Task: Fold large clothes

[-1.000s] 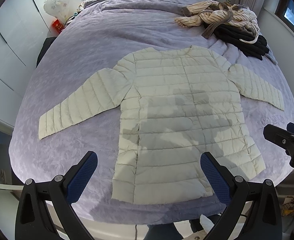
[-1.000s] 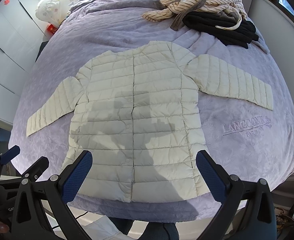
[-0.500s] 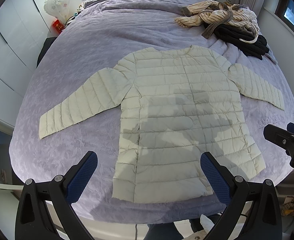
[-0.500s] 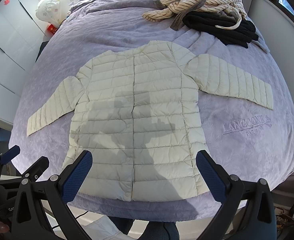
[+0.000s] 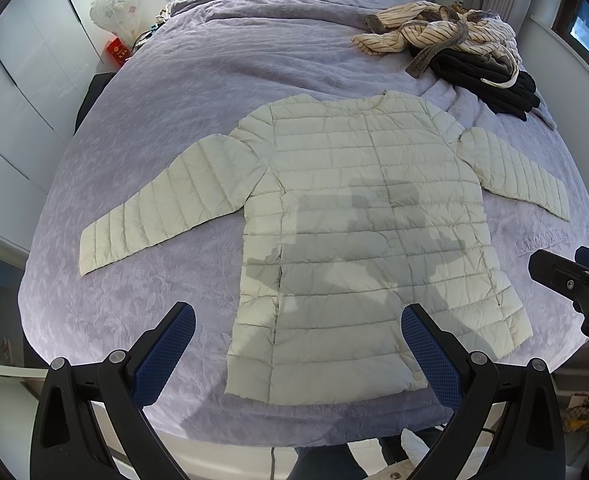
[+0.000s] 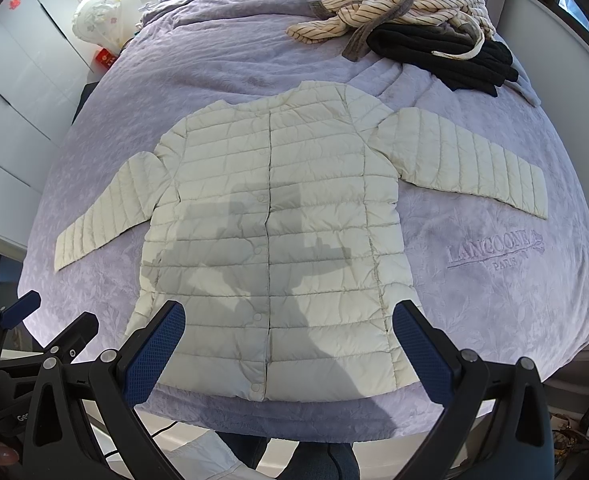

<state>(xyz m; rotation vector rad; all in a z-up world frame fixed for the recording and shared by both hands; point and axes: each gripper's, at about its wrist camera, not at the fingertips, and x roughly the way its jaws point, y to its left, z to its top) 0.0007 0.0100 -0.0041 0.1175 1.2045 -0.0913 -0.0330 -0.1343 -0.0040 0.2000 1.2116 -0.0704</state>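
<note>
Cream quilted puffer jacket (image 5: 370, 236) lies flat, front up, sleeves outstretched, on the lavender embossed bedspread (image 6: 494, 280). Left gripper (image 5: 298, 344) and right gripper (image 6: 290, 344) hover above its hem, fingers spread wide, holding nothing.

Both wrist cameras are looking forward and downward from beyond the near foot of the bed (image 5: 142, 92), each framed by its own 2 blue-padded fingers at the bottom edge. The left wrist view is sitting further left, so the quilted jacket (image 5: 358, 216) is falling right of centre and the right gripper (image 5: 574, 280) is poking in at the right edge. The right wrist view is sitting further right, centring the jacket (image 6: 270, 208), with the left gripper (image 6: 42, 320) showing at lower left. Both are sharing the whole jacket, the lilac bedspread (image 6: 222, 52) and the far clothes pile (image 6: 406, 16), from a moderate standoff.
</note>
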